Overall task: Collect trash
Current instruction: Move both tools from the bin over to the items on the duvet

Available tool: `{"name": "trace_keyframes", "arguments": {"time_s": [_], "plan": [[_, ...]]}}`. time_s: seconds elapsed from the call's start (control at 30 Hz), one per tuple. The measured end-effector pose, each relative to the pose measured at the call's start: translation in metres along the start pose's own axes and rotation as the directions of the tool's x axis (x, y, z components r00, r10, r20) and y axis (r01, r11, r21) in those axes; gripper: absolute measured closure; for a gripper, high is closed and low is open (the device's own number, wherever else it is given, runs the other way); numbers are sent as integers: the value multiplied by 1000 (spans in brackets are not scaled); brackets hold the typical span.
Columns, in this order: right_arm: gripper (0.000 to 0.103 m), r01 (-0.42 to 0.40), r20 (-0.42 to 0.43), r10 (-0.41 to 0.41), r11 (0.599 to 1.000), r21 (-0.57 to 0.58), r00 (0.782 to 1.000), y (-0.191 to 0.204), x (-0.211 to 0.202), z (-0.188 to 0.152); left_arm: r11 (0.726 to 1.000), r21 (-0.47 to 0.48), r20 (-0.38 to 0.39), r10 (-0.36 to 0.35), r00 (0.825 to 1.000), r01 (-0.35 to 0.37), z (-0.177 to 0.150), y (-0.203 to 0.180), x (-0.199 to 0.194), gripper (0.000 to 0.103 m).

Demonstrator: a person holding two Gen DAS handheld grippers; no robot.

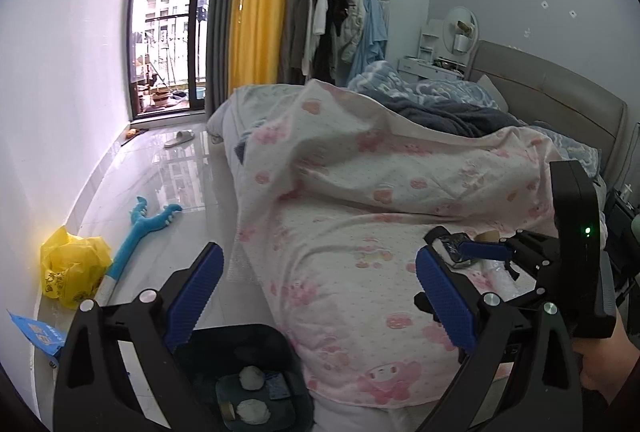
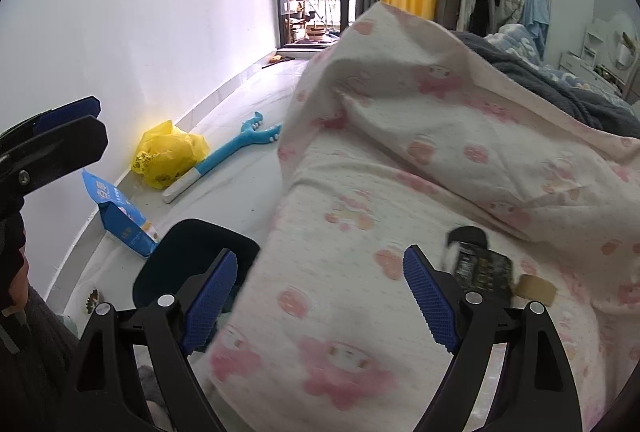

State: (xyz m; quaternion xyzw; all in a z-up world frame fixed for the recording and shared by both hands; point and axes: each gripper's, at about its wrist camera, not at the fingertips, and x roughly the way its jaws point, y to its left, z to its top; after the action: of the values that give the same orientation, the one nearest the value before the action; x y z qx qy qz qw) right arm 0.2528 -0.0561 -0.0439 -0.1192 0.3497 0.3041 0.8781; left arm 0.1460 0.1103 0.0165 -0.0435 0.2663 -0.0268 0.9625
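A dark bin (image 1: 256, 344) stands on the floor beside the bed, holding white crumpled tissues (image 1: 251, 378) and a small blue packet. It also shows in the right wrist view (image 2: 192, 252). My left gripper (image 1: 320, 296) is open and empty above the bin and bed edge. My right gripper (image 2: 320, 296) is open and empty over the pink blanket (image 2: 400, 192). A black wrapper (image 2: 480, 264) and a brown tape roll (image 2: 536, 288) lie on the blanket just right of the right gripper's right finger. In the left wrist view the right gripper (image 1: 472, 252) is by that wrapper (image 1: 450, 244).
A yellow plastic bag (image 2: 168, 152), a blue carton (image 2: 120, 216) and a blue plush stick toy (image 2: 224, 156) lie on the floor by the white wall. A slipper (image 1: 180, 139) lies near the balcony door. Blue bedding and a clothes rack stand beyond.
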Motion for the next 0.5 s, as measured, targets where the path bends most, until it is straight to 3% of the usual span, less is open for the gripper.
{"name": "trace_keyframes", "arguments": {"time_s": [0.33, 0.5], "plan": [[17, 64, -3, -64, 998, -6, 998, -57, -14, -25, 999, 37, -42, -31, 999, 33, -4, -37, 21, 5], [17, 57, 0, -57, 998, -15, 998, -85, -21, -35, 997, 53, -69, -46, 997, 49, -8, -54, 34, 5]]}}
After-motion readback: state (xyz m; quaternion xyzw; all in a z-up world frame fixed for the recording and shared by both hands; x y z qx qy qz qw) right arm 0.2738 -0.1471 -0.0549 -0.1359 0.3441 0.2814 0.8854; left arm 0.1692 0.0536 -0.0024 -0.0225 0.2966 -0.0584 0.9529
